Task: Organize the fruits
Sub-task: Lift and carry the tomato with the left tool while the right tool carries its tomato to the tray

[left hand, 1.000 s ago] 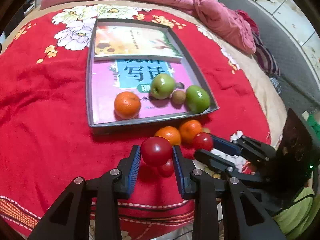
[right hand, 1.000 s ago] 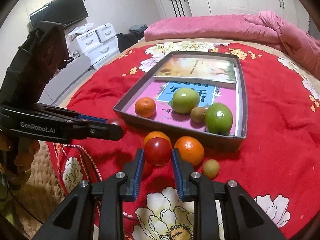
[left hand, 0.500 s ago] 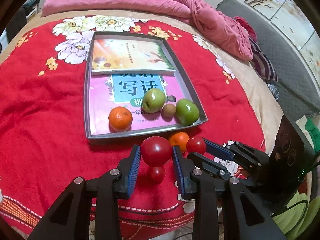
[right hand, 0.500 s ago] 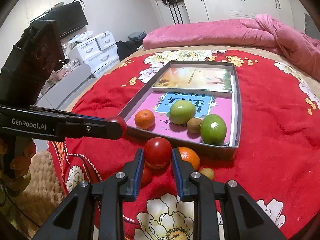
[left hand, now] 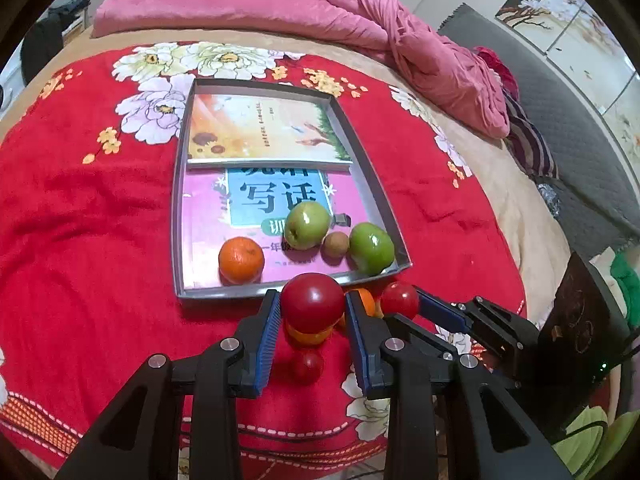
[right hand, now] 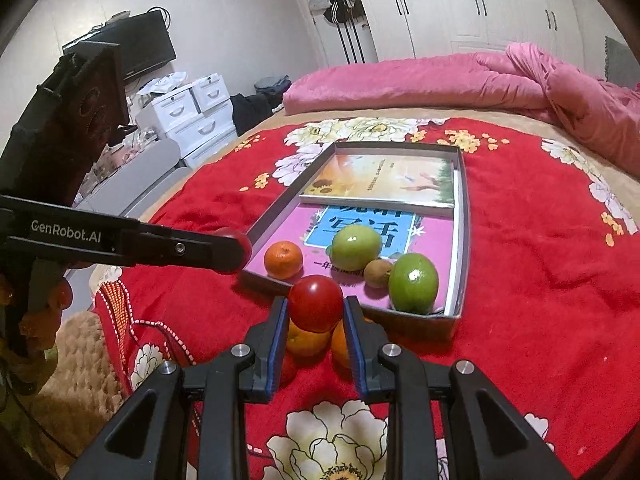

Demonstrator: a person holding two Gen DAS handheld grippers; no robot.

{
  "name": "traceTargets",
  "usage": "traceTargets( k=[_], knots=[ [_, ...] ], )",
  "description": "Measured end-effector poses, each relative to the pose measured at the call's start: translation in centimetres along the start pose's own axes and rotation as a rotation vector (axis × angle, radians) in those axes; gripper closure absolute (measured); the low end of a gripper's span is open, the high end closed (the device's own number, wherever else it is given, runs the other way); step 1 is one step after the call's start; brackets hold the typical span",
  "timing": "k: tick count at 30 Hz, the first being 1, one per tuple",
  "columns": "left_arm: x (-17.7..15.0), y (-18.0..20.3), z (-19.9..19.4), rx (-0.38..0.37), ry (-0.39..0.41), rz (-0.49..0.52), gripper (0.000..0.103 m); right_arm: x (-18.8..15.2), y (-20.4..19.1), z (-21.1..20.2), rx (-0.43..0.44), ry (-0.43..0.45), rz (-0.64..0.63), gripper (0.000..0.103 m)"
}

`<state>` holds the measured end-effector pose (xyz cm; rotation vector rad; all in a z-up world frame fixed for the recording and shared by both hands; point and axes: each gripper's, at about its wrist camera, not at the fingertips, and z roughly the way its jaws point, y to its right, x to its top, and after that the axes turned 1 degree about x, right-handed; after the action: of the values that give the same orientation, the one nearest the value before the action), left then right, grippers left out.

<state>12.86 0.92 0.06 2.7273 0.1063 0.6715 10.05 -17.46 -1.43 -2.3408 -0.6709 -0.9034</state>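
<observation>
- Currently left gripper [left hand: 312,312]: clamped on a red tomato [left hand: 312,302], lower centre of frame
- Right gripper [right hand: 315,312]: clamped on a second tomato [right hand: 316,302]
- Tray [left hand: 176,240]: centre frame, holding orange [left hand: 241,259], two green apples, probably a kiwi [left hand: 335,244]

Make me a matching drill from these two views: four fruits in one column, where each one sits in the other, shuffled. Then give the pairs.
1. Round orange mandarin
2. Small brown kiwi
3. Red tomato
4. Orange fruit

A. Between two green apples
B. Clamped in the left tool
C. In the grey tray, near-left corner
D. On the red blanket, outside the tray

1-C, 2-A, 3-B, 4-D
</observation>
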Motion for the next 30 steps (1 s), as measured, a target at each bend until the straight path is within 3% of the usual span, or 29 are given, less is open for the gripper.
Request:
traceTargets(
  k=[18,30],
  knots=[
    [1.9,1.1,0.7,0.043,0.055,0.027,0.07,1.7,0.5,-0.6,-0.045,0.064,-0.034,0.075],
    [2.0,1.1,2.7,0.043,0.027,0.03,0.07,2.5,1.2,0.0,-0.067,0.075,-0.044,0.075]
  ],
)
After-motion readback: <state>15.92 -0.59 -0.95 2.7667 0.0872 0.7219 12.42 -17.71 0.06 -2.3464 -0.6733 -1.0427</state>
